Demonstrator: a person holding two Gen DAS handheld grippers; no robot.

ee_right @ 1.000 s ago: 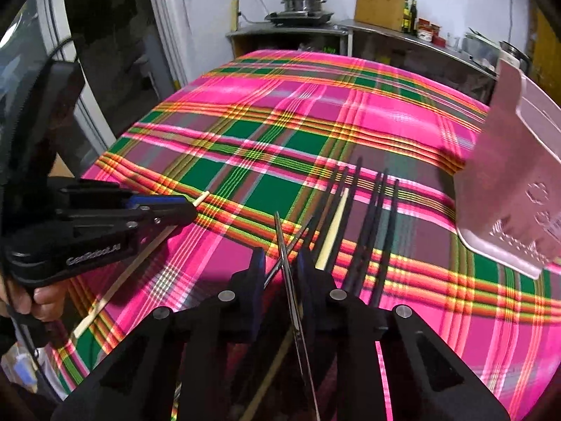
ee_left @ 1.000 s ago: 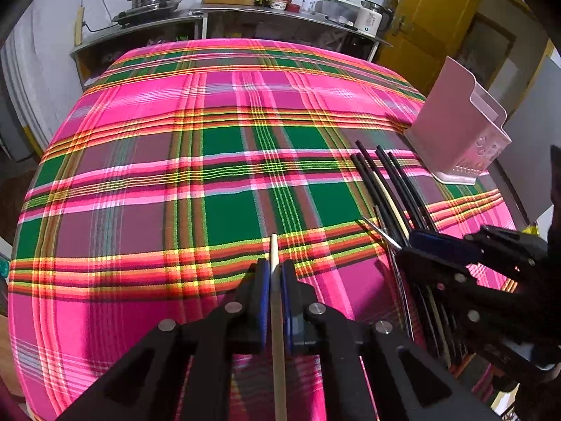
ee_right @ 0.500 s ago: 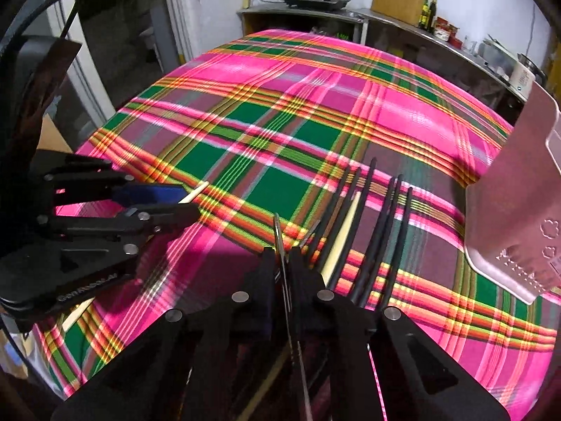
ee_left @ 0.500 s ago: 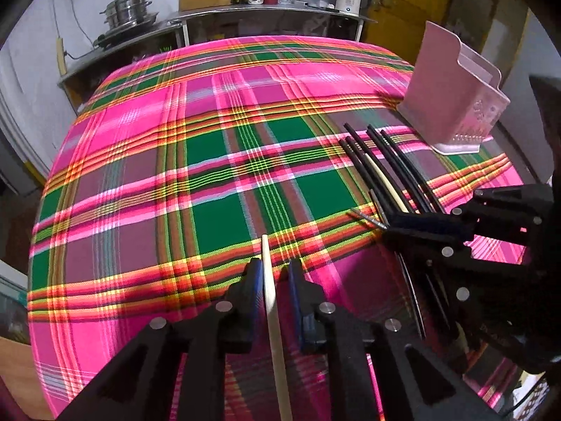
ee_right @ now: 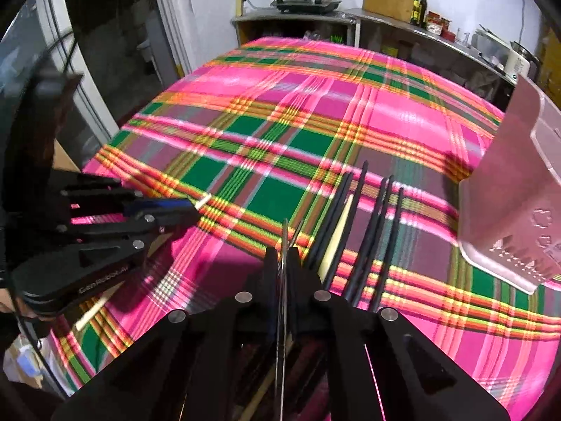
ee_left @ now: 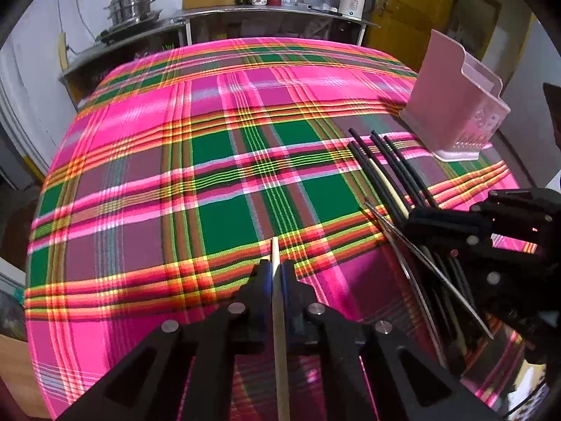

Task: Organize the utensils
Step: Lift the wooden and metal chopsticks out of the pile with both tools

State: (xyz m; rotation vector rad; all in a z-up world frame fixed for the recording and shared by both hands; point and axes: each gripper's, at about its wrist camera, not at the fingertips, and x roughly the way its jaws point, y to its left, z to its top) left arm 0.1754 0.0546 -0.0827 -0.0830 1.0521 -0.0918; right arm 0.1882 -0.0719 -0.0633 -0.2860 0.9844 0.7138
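My left gripper (ee_left: pixel 276 273) is shut on a pale wooden chopstick (ee_left: pixel 279 333) and holds it above the plaid tablecloth (ee_left: pixel 224 161). My right gripper (ee_right: pixel 284 256) is shut on a thin metal chopstick (ee_right: pixel 282 301); it also shows in the left wrist view (ee_left: pixel 431 266). Several black chopsticks (ee_right: pixel 371 231) and one pale chopstick (ee_right: pixel 338 235) lie on the cloth just ahead of the right gripper. A pink utensil holder (ee_left: pixel 459 105) stands upright at the right edge of the table, also in the right wrist view (ee_right: pixel 515 193).
A steel counter (ee_left: pixel 266 17) with a pot, bottles and a kettle runs behind the table. A yellow door (ee_left: pixel 413 7) is at the back right. The left gripper (ee_right: pixel 189 207) shows at the left of the right wrist view.
Both grippers have lifted slightly and tilted with their chopsticks still held. The view of the table has shifted; the chopsticks on the cloth have not moved.
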